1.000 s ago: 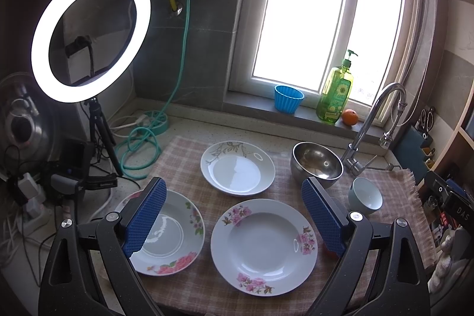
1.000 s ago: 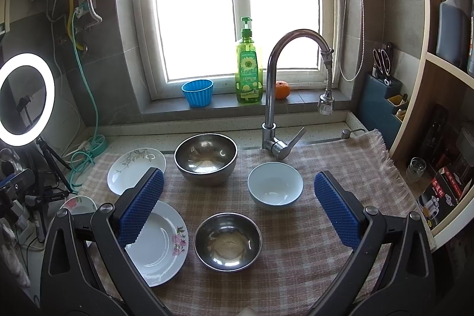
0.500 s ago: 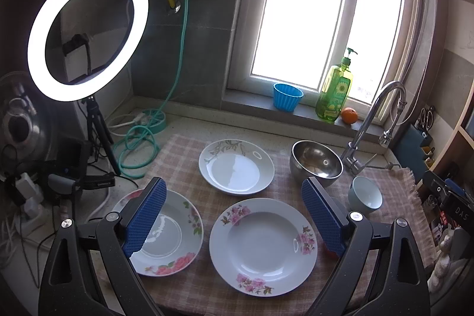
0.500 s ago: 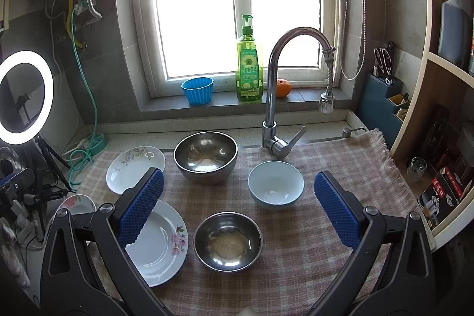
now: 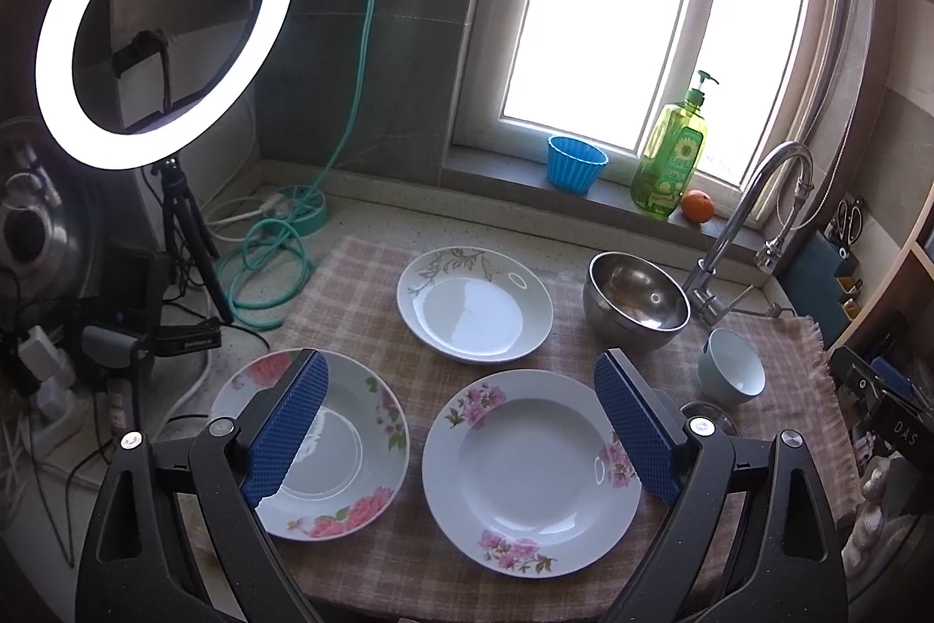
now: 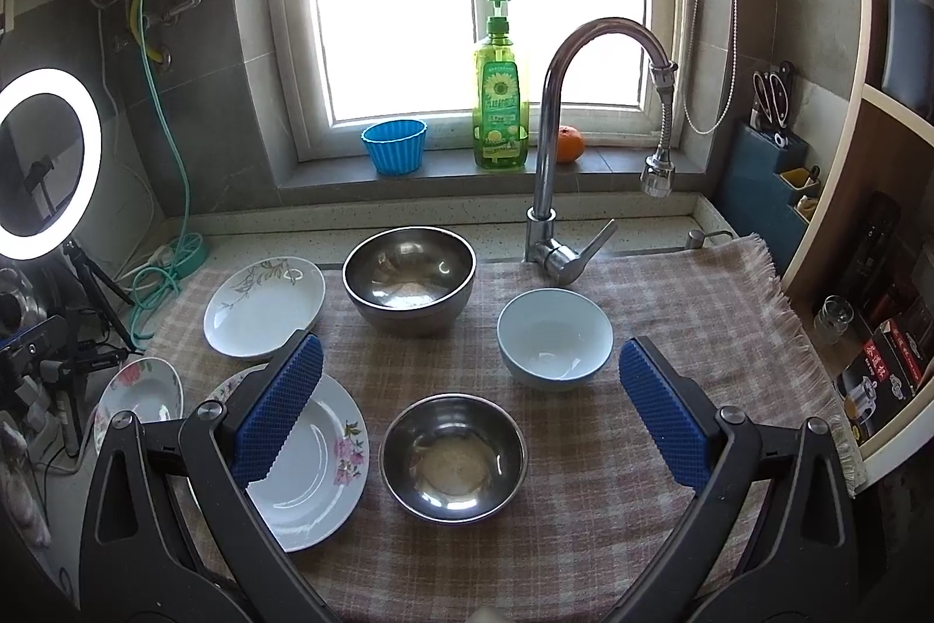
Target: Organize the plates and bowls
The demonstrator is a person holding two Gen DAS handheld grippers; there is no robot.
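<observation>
Both claws hang wide and empty over the desk (image 6: pixel 671 284). Left claw (image 5: pixel 461 439) frames the pink plate (image 5: pixel 531 471), dead ahead and just below. Right claw (image 6: pixel 470 413) looks at the small steel bowl (image 6: pixel 454 456), in front of the faucet (image 6: pixel 549 144). Nothing is stacked yet; each claw is nearer its own dish.

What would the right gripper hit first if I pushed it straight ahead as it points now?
Most likely the small steel bowl, centred between the open right gripper fingers. The white bowl sits farther back, right of centre. Depth is uncertain.
</observation>
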